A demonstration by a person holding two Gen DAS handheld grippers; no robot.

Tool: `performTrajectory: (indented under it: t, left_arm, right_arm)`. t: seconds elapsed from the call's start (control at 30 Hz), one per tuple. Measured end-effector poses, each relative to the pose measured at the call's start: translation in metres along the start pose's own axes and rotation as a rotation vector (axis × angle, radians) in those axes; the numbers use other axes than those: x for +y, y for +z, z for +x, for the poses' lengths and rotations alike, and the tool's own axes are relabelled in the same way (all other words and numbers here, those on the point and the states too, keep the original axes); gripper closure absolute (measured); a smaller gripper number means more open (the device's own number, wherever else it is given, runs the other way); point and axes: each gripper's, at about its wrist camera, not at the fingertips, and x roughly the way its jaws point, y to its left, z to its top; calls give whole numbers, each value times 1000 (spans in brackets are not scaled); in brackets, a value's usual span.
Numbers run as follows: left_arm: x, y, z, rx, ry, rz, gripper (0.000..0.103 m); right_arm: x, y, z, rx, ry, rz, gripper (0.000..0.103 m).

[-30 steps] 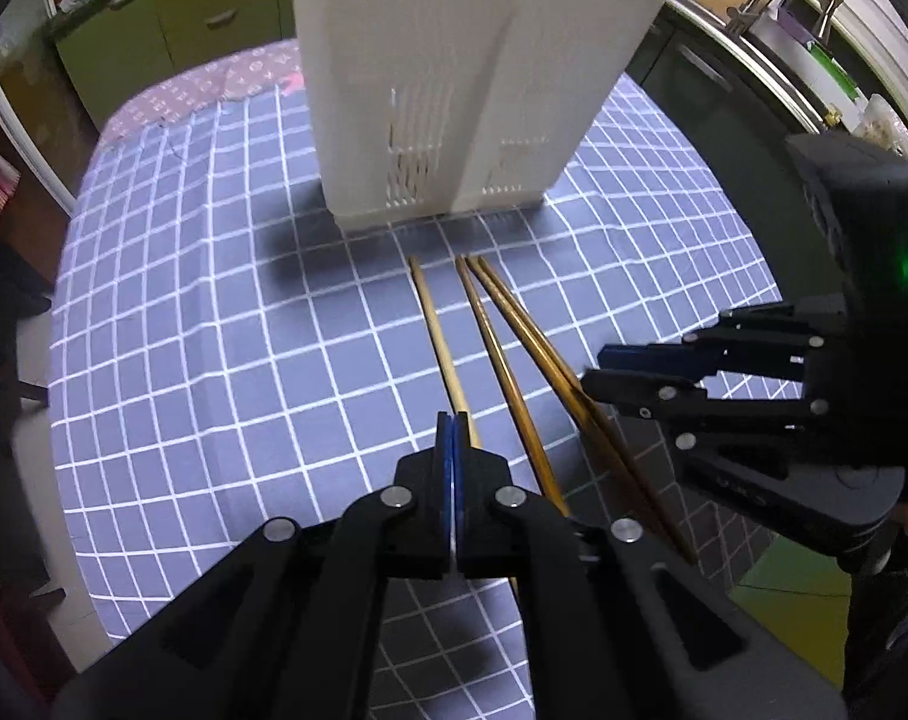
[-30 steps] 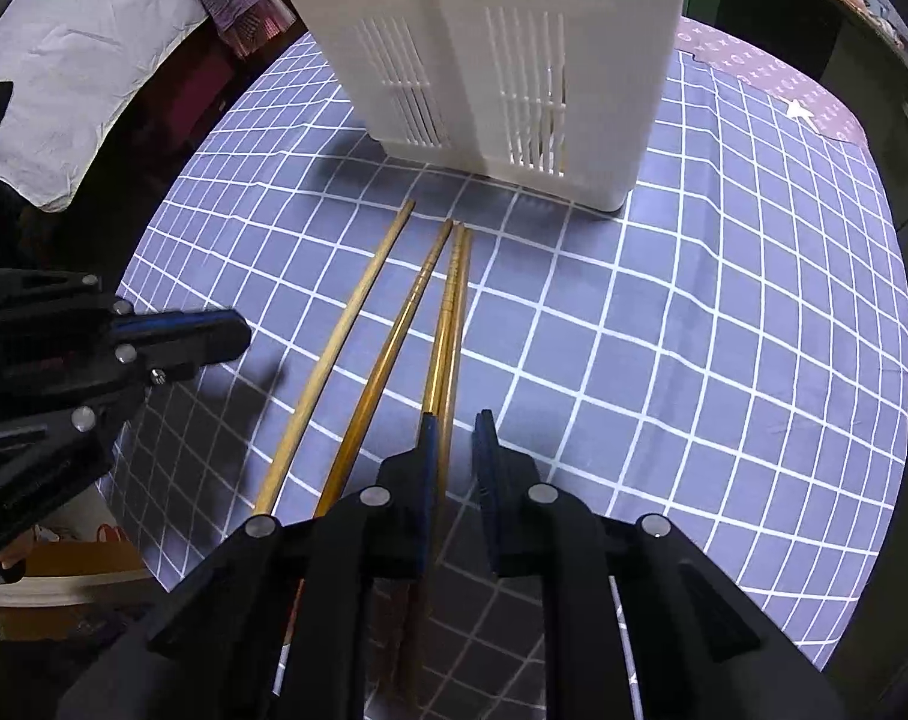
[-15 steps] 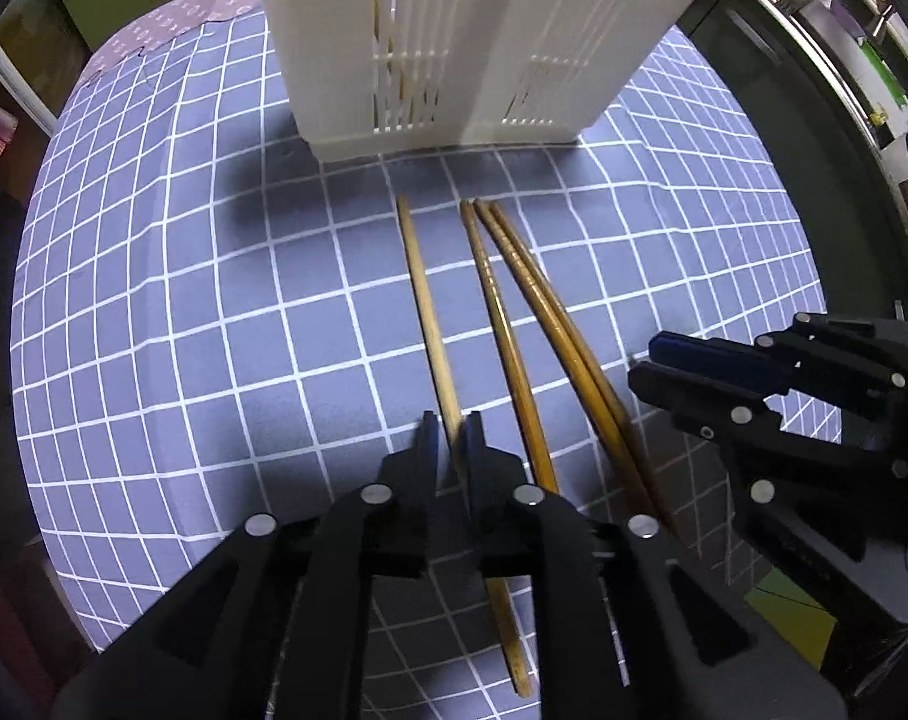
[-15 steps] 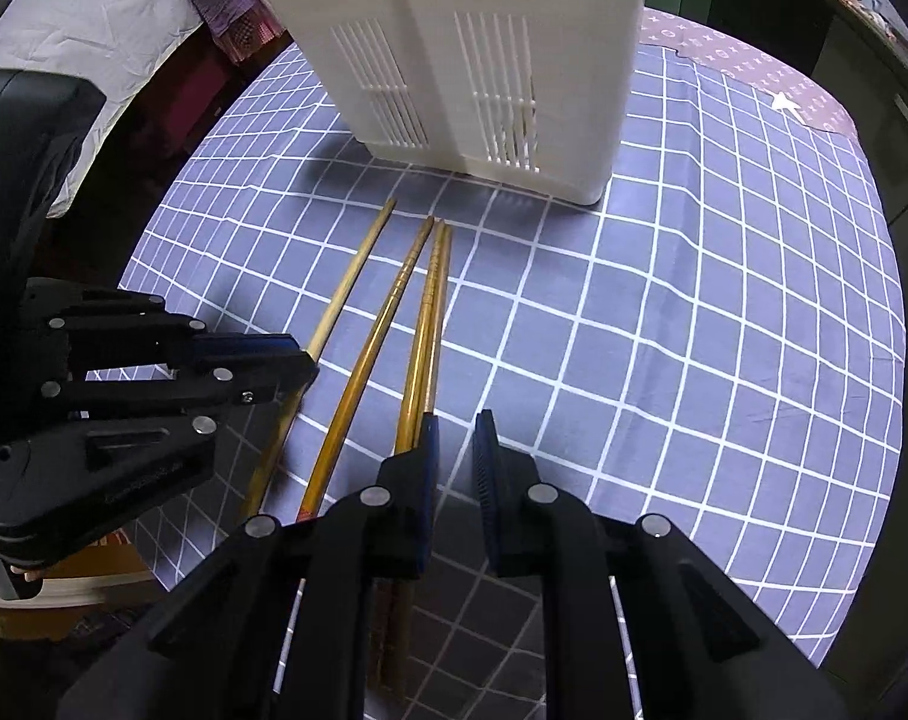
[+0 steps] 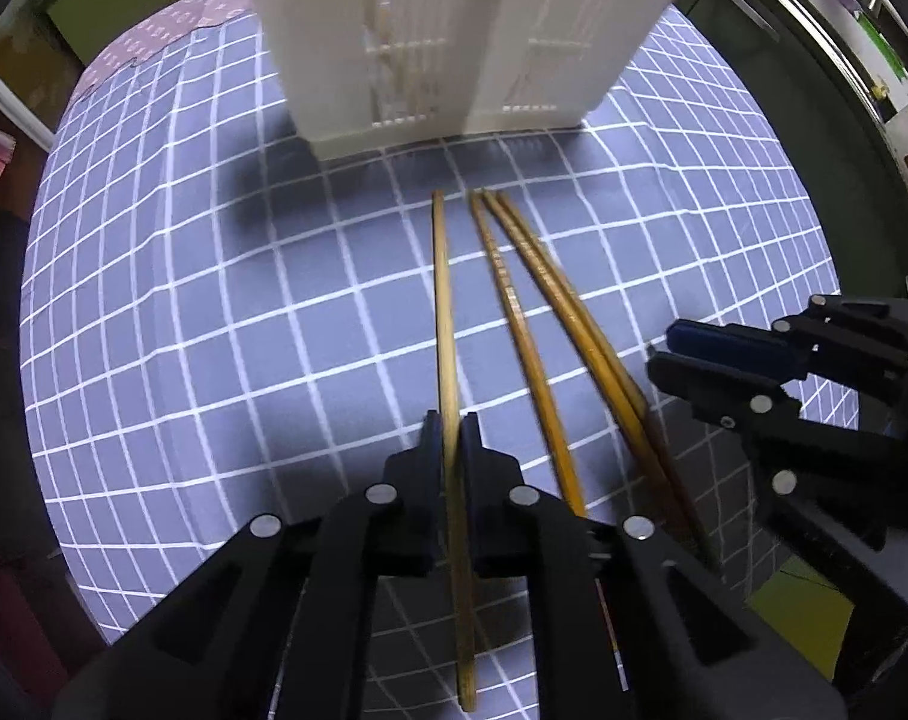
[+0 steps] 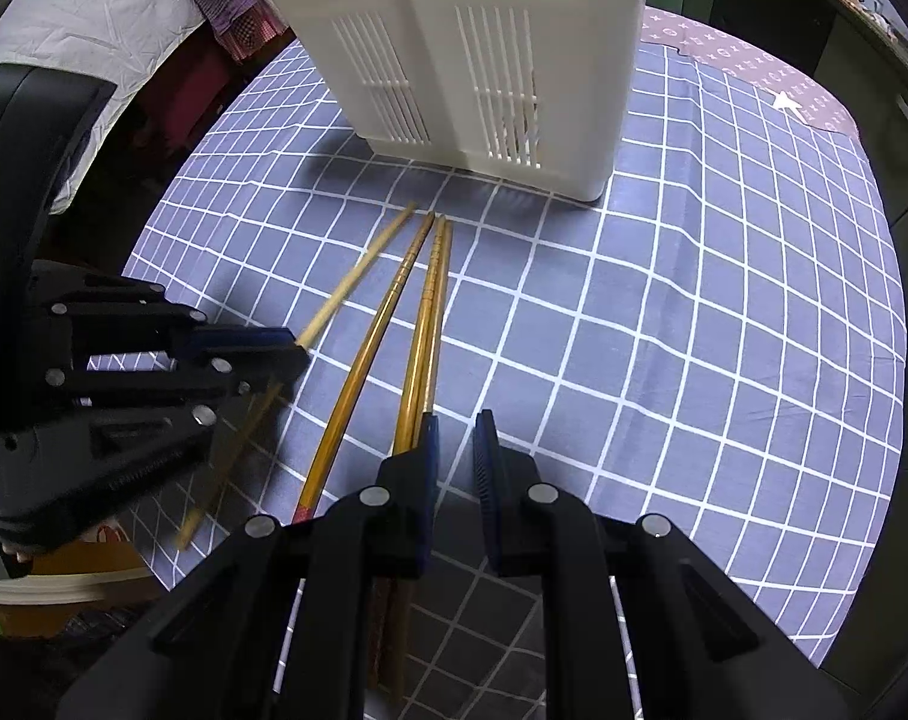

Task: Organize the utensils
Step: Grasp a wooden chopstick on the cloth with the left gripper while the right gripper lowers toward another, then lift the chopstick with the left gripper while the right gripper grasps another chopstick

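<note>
Wooden chopstick [image 5: 443,300] is clamped in the left tongs [image 5: 452,441]; the right tongs [image 6: 455,438] hover slightly apart, empty. Next, I'd guess: lift it into the white holder [image 5: 454,30] toward the counter's [image 5: 213,300] far edge.

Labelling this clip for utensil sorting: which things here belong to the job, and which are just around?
Job:
- pale chopstick, clamped by left gripper
- three darker chopsticks
- white slotted holder
- right gripper

Just around:
- checked tablecloth
- white bedding
</note>
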Motion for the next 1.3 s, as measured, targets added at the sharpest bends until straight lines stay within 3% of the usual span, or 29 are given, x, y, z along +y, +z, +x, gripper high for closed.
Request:
performTrajectory:
  t: [0.33, 0.83, 1.13, 1.3]
  left_arm:
    - [39, -18, -37, -134, 3, -32, 97]
    - [50, -69, -103, -389, 3, -35, 97]
    - [41, -85, -118, -472, 26, 7, 97]
    - [39, -94, -122, -493, 18, 19, 97]
  right_arm:
    - [9, 5, 4, 21, -2, -24, 89]
    - [24, 13, 14, 77, -70, -56, 89]
    - [46, 32, 30, 110, -135, -91, 91]
    - [36, 34, 28, 90, -88, -46, 96]
